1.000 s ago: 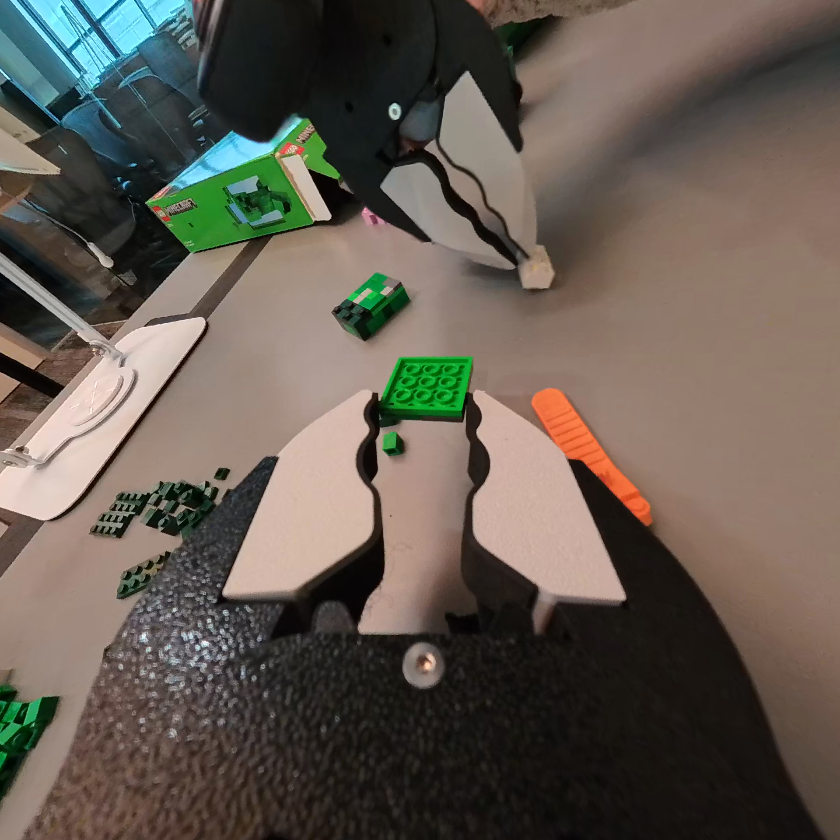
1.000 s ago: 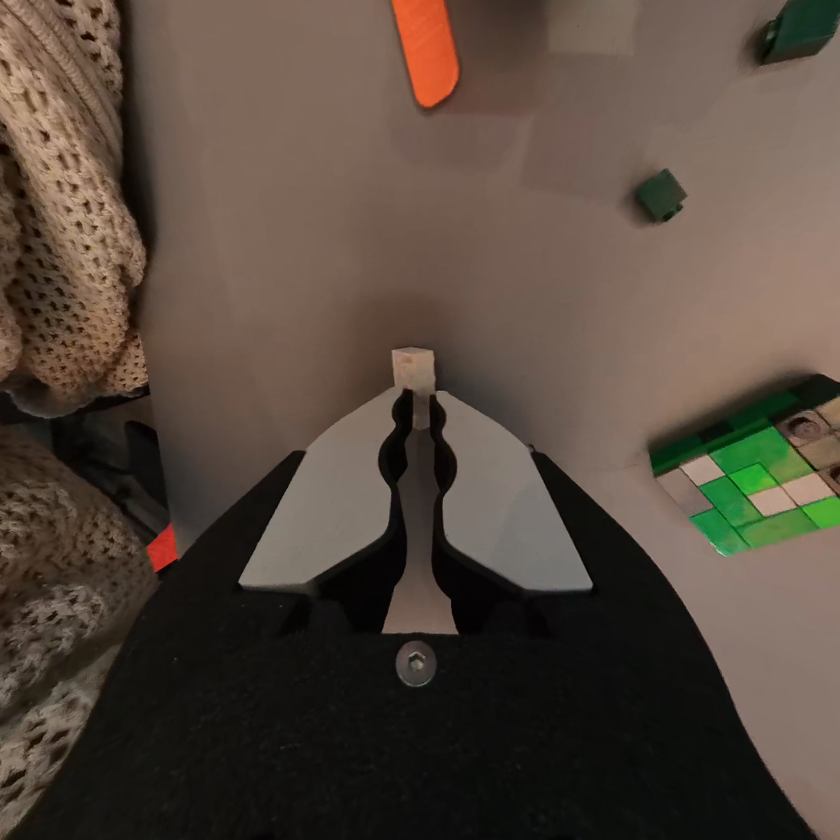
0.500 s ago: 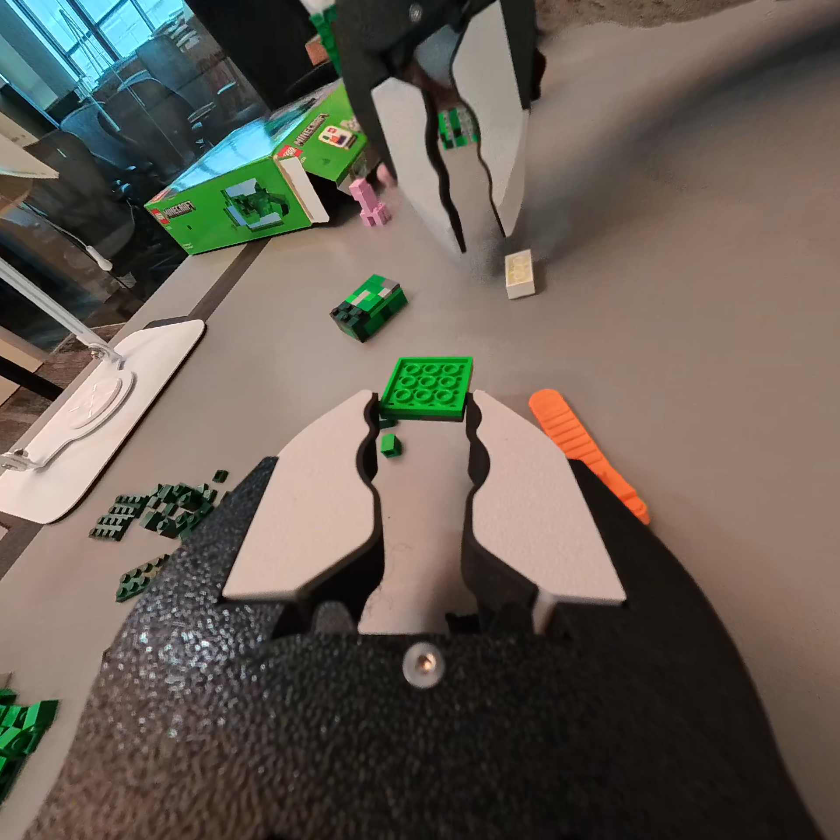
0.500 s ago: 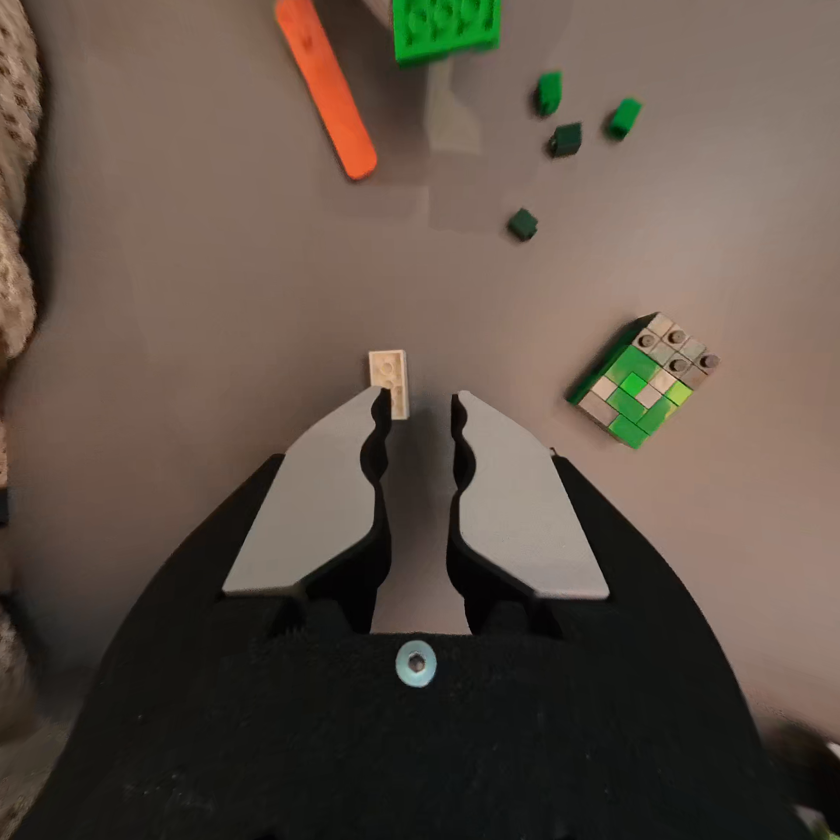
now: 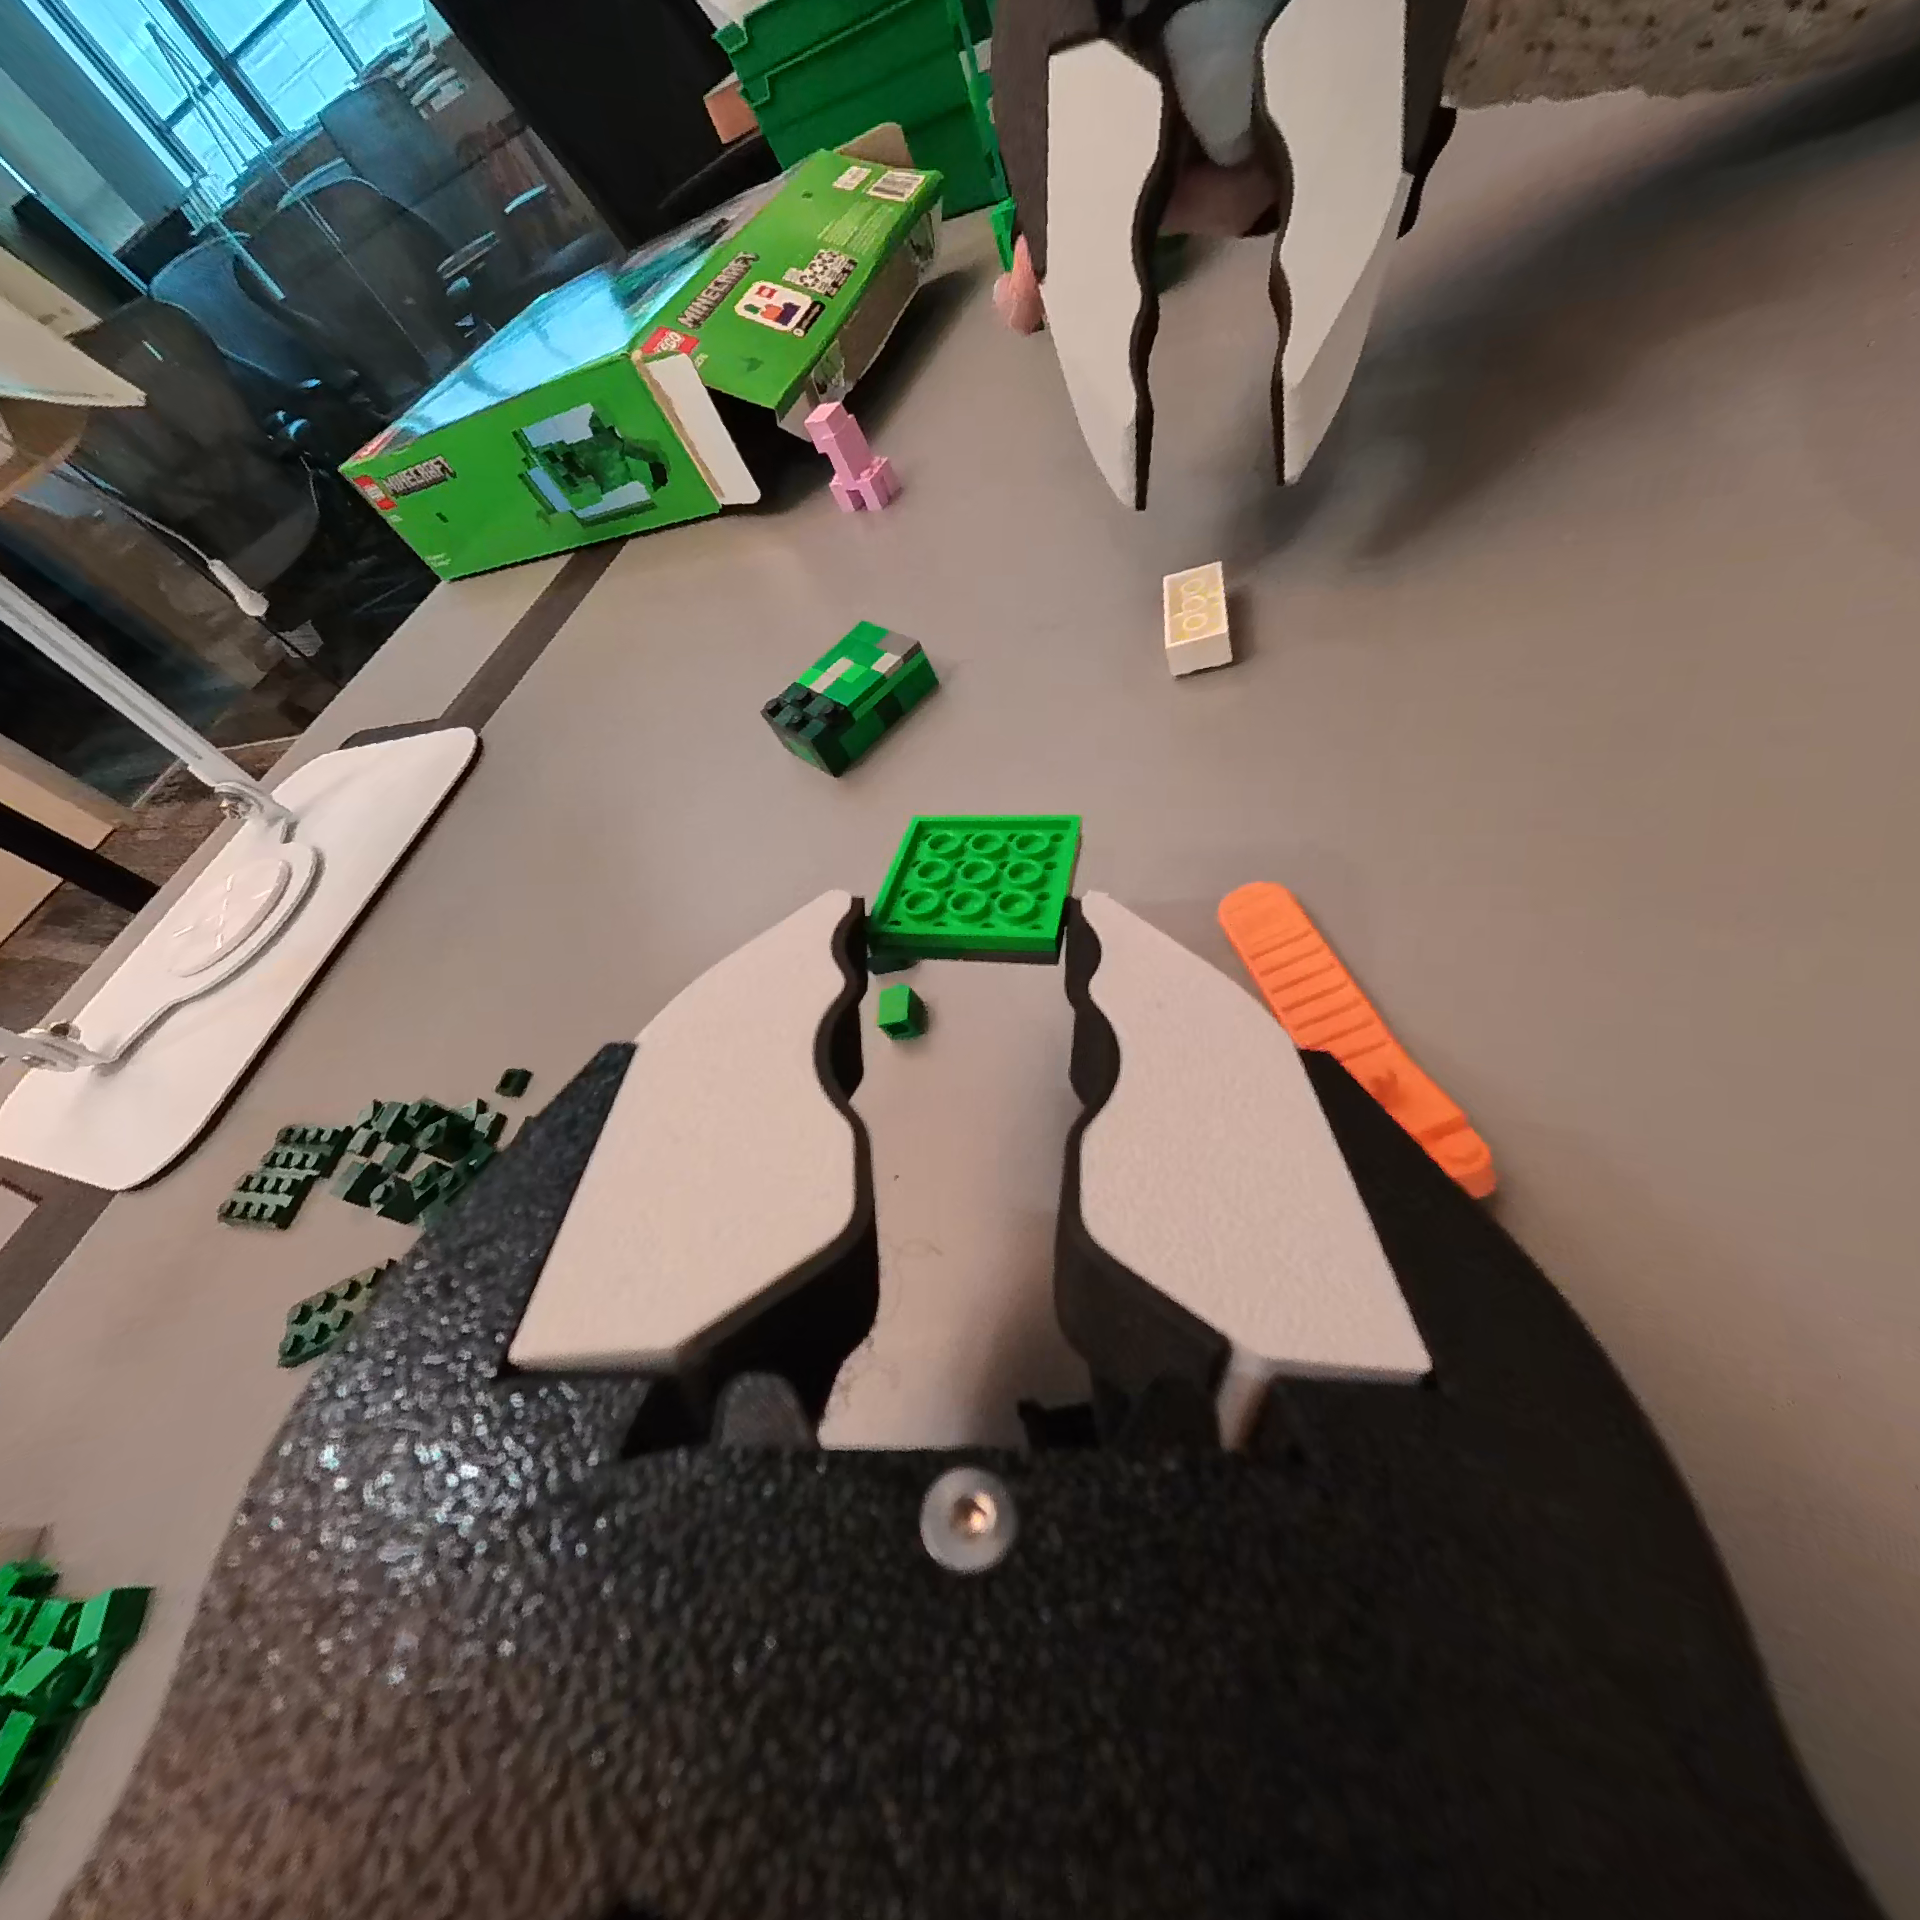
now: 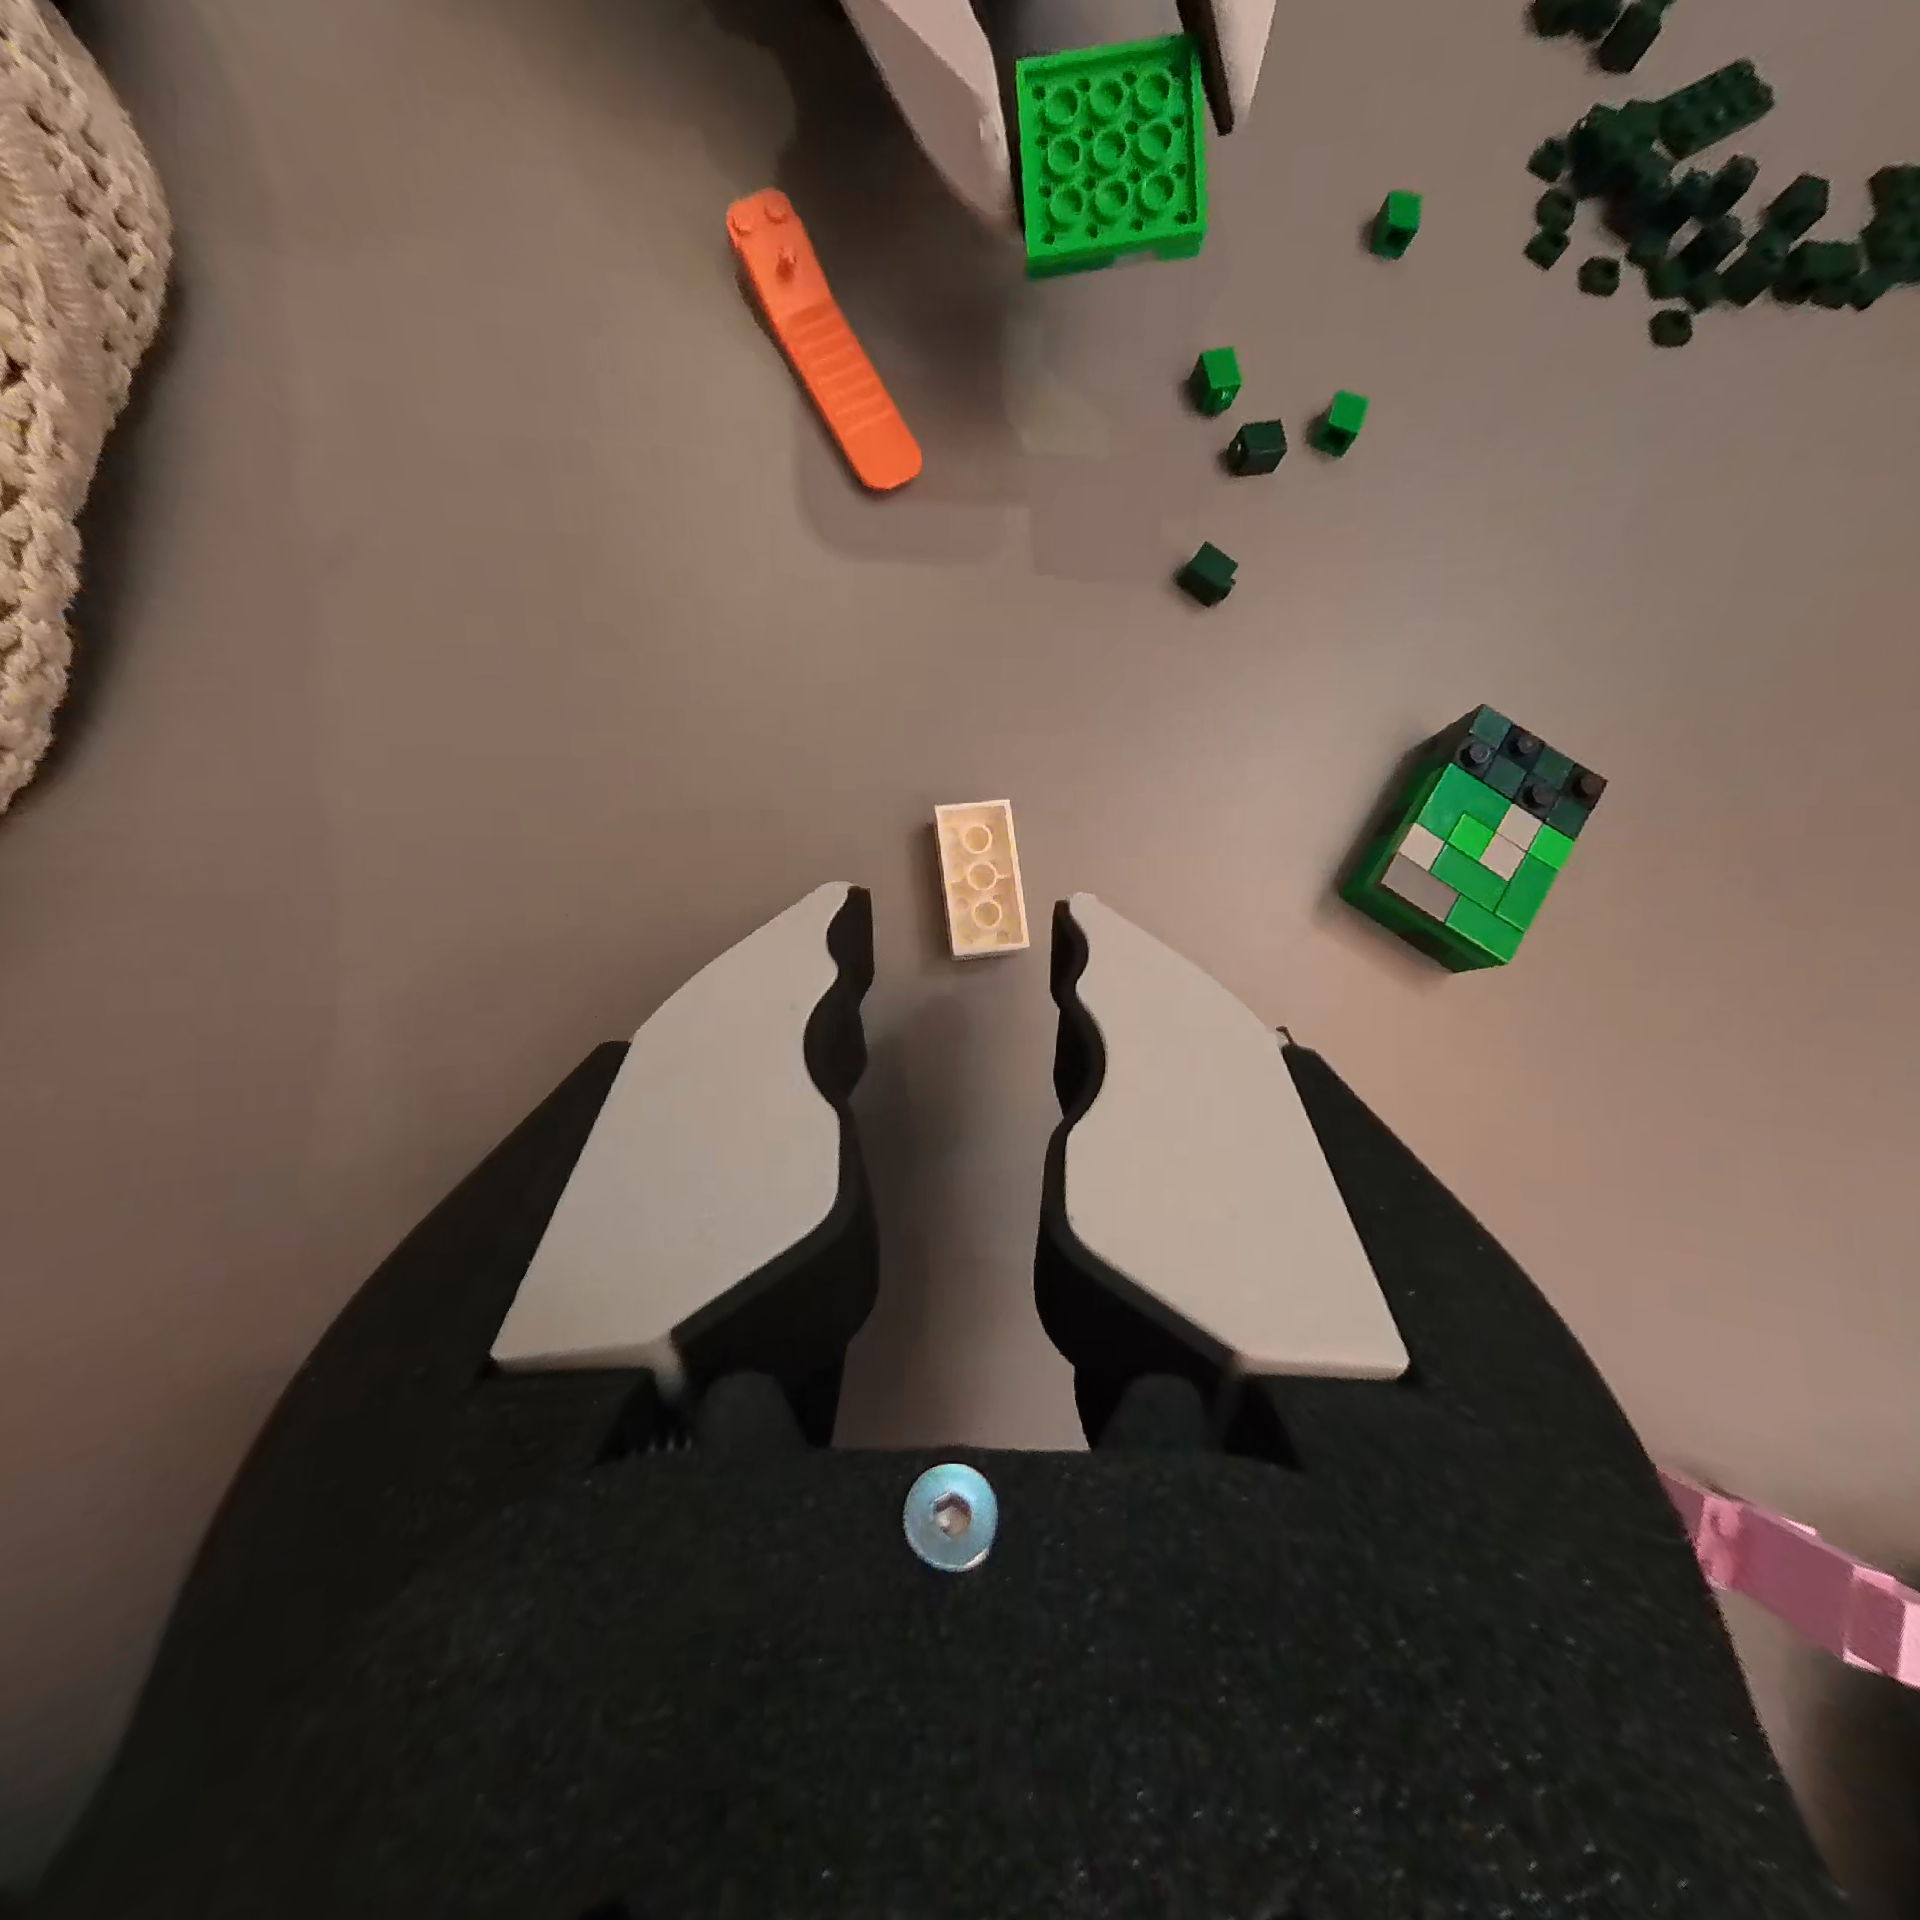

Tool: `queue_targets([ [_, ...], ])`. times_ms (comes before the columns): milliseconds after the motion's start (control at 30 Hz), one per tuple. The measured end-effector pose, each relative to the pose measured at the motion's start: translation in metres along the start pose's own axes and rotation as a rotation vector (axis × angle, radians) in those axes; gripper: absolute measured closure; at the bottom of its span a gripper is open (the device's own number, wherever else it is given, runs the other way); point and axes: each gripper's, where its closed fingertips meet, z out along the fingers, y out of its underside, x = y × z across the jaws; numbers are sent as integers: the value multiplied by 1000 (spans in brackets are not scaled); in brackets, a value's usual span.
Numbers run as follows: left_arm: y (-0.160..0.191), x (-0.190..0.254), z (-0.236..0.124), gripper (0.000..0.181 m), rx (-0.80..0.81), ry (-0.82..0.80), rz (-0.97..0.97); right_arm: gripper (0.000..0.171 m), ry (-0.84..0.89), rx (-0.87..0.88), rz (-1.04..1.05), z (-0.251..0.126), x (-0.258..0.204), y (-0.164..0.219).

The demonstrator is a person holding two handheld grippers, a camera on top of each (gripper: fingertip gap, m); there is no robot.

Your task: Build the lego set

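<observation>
Grey worktop (image 5: 1558, 831) strewn with green bits; left hand-held gripper (image 5: 971, 914) pinching green plate (image 5: 982, 878) steady; right hand-held gripper (image 6: 961, 914) spread wide, empty, over upturned white brick (image 6: 980, 878), probably lining up a grab.

A small cream rectangular plastic brick (image 6: 981, 878) lies underside up on the grey table (image 6: 468, 623), alone mid-surface. A bright green square plate (image 6: 1112, 156), also underside up, lies flat farther in. A green-and-grey built block (image 6: 1470, 842) rests apart.
</observation>
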Motion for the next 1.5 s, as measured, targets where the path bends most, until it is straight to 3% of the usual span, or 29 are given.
queue_targets([
  [1500, 1, 4, -2, 145, -12, 9, 17, 142, 23, -45, -55, 8, 8, -4],
])
